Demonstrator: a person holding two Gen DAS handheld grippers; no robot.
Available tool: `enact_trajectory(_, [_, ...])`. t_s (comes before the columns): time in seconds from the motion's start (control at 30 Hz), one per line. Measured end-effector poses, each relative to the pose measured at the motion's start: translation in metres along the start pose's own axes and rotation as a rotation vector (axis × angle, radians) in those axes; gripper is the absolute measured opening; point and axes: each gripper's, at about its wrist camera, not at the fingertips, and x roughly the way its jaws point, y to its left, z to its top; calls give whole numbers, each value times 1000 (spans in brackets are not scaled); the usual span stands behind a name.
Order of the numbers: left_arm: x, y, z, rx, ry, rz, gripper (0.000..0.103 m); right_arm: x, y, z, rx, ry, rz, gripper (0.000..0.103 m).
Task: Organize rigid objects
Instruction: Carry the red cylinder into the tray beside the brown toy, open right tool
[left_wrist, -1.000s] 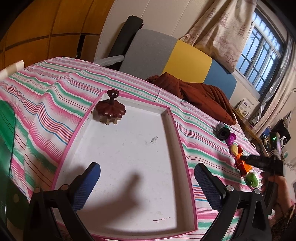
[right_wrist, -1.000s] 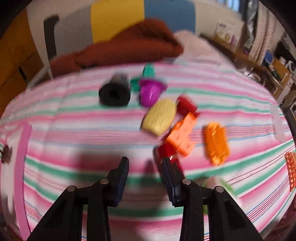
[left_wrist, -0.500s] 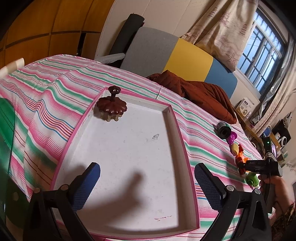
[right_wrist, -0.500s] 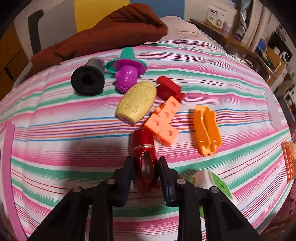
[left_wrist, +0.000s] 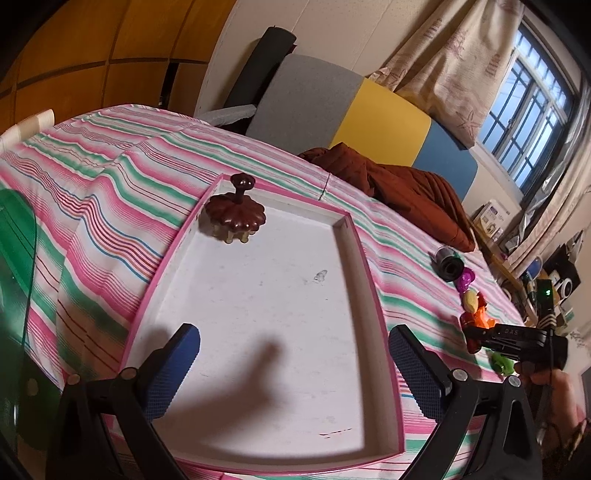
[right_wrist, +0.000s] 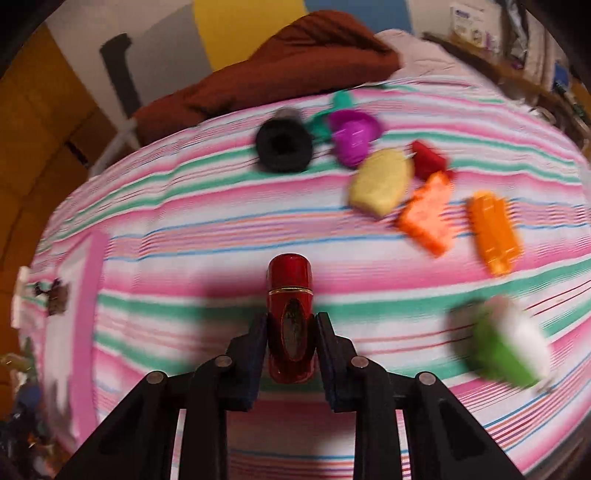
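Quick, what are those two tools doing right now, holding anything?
Left tool: open, empty, over the white tray.
Right tool: closed on the red bottle.

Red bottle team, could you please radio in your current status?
Right gripper shut on red bottle. Left gripper open, empty, over white tray. Brown mould in tray's far corner. Nothing blocking.

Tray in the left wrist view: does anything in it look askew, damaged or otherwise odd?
The tray holds only a brown knobbed lid, sitting slightly tilted in its far corner. The floor has a small scuff mid-way and a red mark near the front edge. Nothing spilled.
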Motion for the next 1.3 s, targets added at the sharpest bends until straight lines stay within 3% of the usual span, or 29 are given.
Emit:
enact_trajectory(0.27, [3,5,0,34,30,10,103,4,68,-6,-47,55,199,25])
enact_trajectory(0.5, [-2,15,2,26,27,8,103,-7,177,3,-242,55,281,25])
enact_trajectory(0.7, [-8,26,3,33,19,14,103,29,255,11,-343,126,237,25])
enact_trajectory(0.9, [-8,36,8,1,25,29,103,74,282,12,-341,189,157,25])
enact_trajectory(1.0, [-7,44,10,-30,26,49,103,87,292,16,-311,195,158,26])
enact_trajectory(1.13, [-8,50,9,-65,28,61,103,95,298,25,-269,176,183,31])
enact_trajectory(1.17, [-8,51,9,-65,23,66,103,93,300,27,-277,159,176,35])
enact_trajectory(1.23, [-11,52,10,-61,11,78,103,84,303,29,-315,97,132,36])
enact_trajectory(1.3, [-11,53,11,-68,-1,78,103,69,301,28,-347,58,142,36])
